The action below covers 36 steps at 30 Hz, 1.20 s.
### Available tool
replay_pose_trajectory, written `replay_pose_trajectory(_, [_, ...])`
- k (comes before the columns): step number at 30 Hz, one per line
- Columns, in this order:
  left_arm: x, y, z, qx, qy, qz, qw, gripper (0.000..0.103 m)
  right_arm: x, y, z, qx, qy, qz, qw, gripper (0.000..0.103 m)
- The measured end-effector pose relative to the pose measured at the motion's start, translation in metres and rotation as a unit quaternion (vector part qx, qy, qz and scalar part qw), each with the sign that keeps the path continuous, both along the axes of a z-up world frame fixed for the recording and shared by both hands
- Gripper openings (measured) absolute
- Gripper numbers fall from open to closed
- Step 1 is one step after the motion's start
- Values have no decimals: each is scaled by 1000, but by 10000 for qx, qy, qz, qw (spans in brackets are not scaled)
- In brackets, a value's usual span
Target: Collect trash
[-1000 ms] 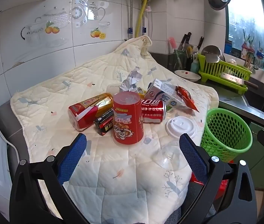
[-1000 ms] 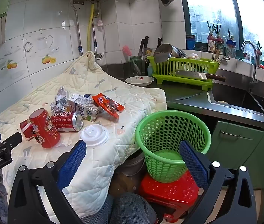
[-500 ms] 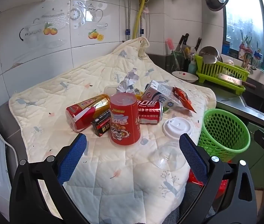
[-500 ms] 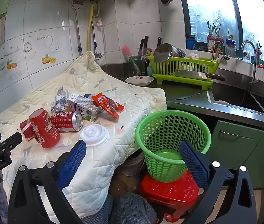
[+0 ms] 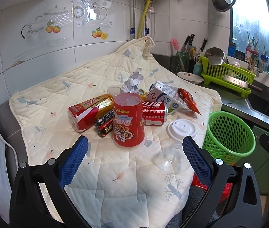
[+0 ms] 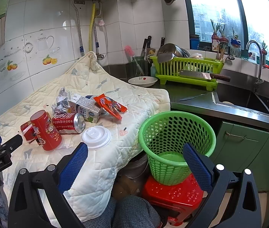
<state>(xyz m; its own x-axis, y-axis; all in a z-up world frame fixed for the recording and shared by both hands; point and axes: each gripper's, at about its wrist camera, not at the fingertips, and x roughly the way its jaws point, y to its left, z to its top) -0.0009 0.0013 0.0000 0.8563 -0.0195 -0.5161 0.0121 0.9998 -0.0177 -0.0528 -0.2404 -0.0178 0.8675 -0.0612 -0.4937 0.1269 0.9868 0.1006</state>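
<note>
Left gripper [image 5: 134, 152] has drifted slightly back, jaws spread, empty. Upright red canister [image 5: 128, 119] stands dead ahead, nearer it than the right gripper [image 6: 134, 157], also spread, empty.

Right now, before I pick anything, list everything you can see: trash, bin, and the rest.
Tube: 1, red, upright, quilt centre.
Cans: 2, red-gold left of tube, red cola right of it; both lying.
Small box: 1, black, between gold can and tube.
Carton: 1, white, lying behind cola can.
Wrapper: 1, orange-red, right of carton.
Paper: 1, crumpled, white-grey, behind tube.
Lids: 2, white and clear dome, near quilt's right edge.
Quilt: 1, cream, over counter.
Basket: 1, green, empty, on red stool.
Dish rack: 1, green, by sink.
Bowl: 1, white, beside rack.
Left tool: open, empty.
Right tool: open, empty.
</note>
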Motion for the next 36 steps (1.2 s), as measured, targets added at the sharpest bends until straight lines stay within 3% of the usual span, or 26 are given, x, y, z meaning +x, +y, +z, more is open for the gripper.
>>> replay_pose_trajectory(36, [10, -1, -3, 19, 58, -3, 10000, 98, 10, -5, -7, 30, 103, 30, 9999, 97])
